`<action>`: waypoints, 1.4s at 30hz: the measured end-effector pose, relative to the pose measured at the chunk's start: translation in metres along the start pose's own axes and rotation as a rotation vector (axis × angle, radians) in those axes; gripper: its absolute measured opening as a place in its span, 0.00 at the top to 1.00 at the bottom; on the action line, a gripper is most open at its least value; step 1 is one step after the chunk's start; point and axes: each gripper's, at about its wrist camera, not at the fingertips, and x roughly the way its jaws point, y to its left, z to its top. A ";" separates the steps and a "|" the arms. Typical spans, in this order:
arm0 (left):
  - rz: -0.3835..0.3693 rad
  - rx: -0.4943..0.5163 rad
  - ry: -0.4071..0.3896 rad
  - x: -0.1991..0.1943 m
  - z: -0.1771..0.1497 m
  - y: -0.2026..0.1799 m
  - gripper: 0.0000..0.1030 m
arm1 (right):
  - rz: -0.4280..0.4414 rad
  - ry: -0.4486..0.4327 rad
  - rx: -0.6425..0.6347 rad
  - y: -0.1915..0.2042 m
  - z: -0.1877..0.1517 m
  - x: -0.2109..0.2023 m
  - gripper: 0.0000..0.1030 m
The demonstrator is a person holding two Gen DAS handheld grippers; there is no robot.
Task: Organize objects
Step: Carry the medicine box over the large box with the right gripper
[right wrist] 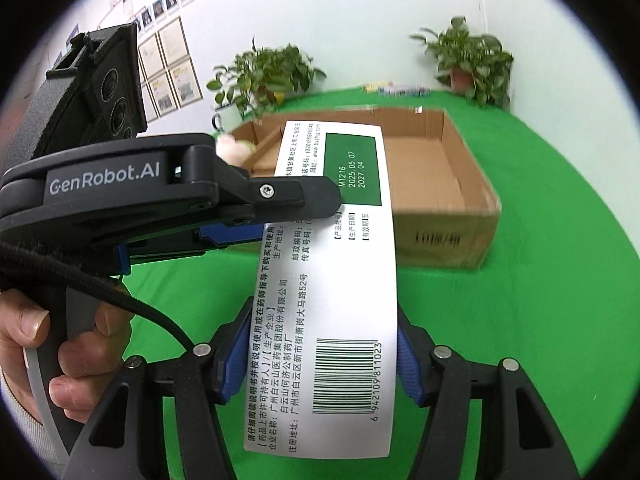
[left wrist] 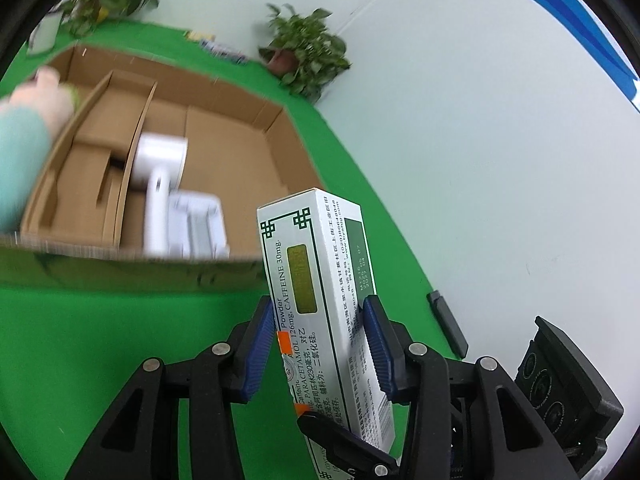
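Note:
A white medicine box (left wrist: 320, 280) with green trim is held above the green table, in front of the cardboard box (left wrist: 224, 132). My left gripper (left wrist: 316, 344) is shut on it, both blue pads against its sides. My right gripper (right wrist: 320, 352) is shut on the same medicine box (right wrist: 332, 280) near its barcode end, and the left gripper (right wrist: 200, 200) reaches in from the left across it. The cardboard box (right wrist: 440, 200) has dividers and holds a white hair dryer (left wrist: 160, 168), a white packet (left wrist: 196, 224) and a plush toy (left wrist: 36, 120).
Potted plants (left wrist: 308, 52) (right wrist: 472, 60) stand at the far table edge by the white wall. A black bar (left wrist: 448, 324) lies at the table's right edge. Small items (left wrist: 216, 46) lie at the back. Green cloth (right wrist: 540, 300) covers the table around the box.

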 end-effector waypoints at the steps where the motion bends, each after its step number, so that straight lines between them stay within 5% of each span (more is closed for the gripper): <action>1: 0.000 0.007 -0.005 0.004 0.005 -0.008 0.60 | 0.000 -0.010 -0.002 0.000 0.004 -0.001 0.42; 5: 0.008 0.046 -0.025 -0.029 0.002 -0.023 0.60 | 0.003 -0.055 0.003 -0.004 0.024 -0.003 0.42; 21: 0.003 0.134 -0.026 -0.006 0.112 -0.045 0.60 | -0.020 -0.121 0.043 -0.018 0.105 0.018 0.42; 30: 0.036 0.076 0.039 0.046 0.154 -0.010 0.60 | 0.005 -0.025 0.086 -0.036 0.134 0.065 0.42; 42: 0.089 -0.069 0.190 0.150 0.148 0.050 0.60 | 0.038 0.161 0.172 -0.076 0.113 0.137 0.42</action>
